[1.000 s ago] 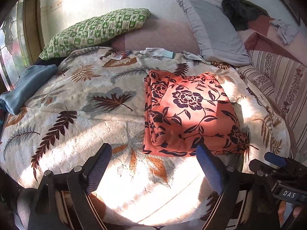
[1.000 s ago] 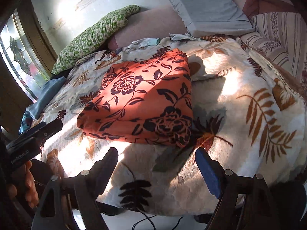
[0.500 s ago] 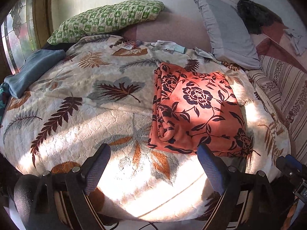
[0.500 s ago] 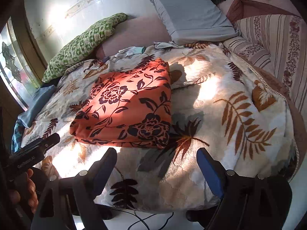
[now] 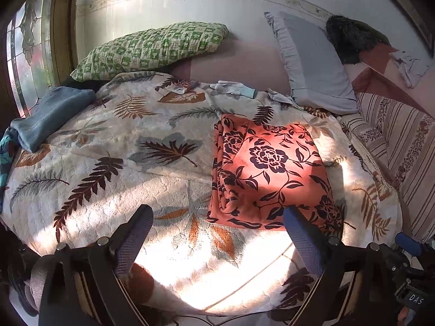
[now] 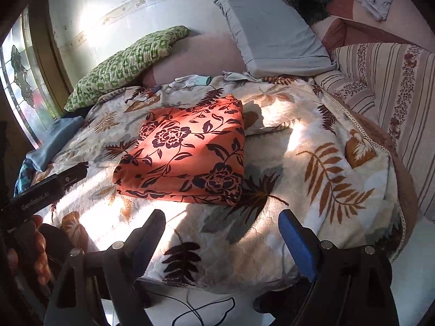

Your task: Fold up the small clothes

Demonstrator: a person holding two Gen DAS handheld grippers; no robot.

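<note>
Orange floral cloth [image 5: 269, 174] lies folded on the bed [image 5: 136, 163], probably soft and light; pinch a corner. Both hand-held grippers, left [image 5: 217, 233] and right [image 6: 221, 231], gape wide, empty.

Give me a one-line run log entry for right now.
stage: fold looks done | orange floral cloth: folded, flat on leaf blanket | left gripper: open, empty | right gripper: open, empty | contact: none

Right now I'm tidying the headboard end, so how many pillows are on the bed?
2: a green checked pillow leaning at the head on the window side, a grey pillow propped further right. Others may hide behind the dark furry item.
</note>
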